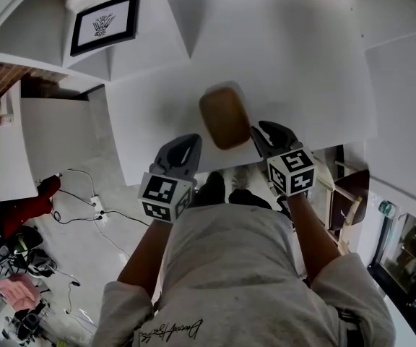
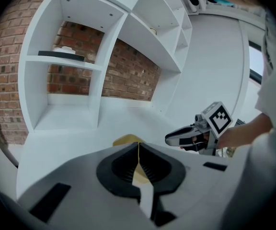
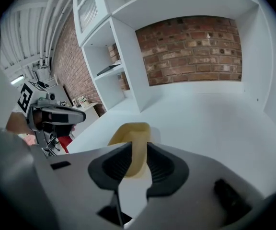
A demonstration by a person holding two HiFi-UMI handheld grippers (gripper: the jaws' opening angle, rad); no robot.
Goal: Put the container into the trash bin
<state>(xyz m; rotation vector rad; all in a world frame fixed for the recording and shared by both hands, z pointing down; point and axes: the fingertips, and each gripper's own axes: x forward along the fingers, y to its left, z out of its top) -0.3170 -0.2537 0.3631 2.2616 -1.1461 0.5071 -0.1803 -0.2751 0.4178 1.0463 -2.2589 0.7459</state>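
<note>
at centre of the head view, on the white table (image 1: 302,63): a tan container (image 1: 224,116). clamped on its lower-right rim, the right gripper (image 1: 258,132); in the right gripper view, jaws only narrowly apart, with the container's thin wall pinched between the black pads (image 3: 164,164). just lower left of the container and apart from it, the left gripper (image 1: 188,144); in the left gripper view, jaws closed tip to tip, holding nothing, with the container seen beyond them. at upper left of the head view, a framed picture (image 1: 105,24). in the upper half of both gripper views, white shelves (image 2: 66,56) against a brick wall (image 3: 190,47). at the bottom of the head view, a grey shirt (image 1: 230,266).
</note>
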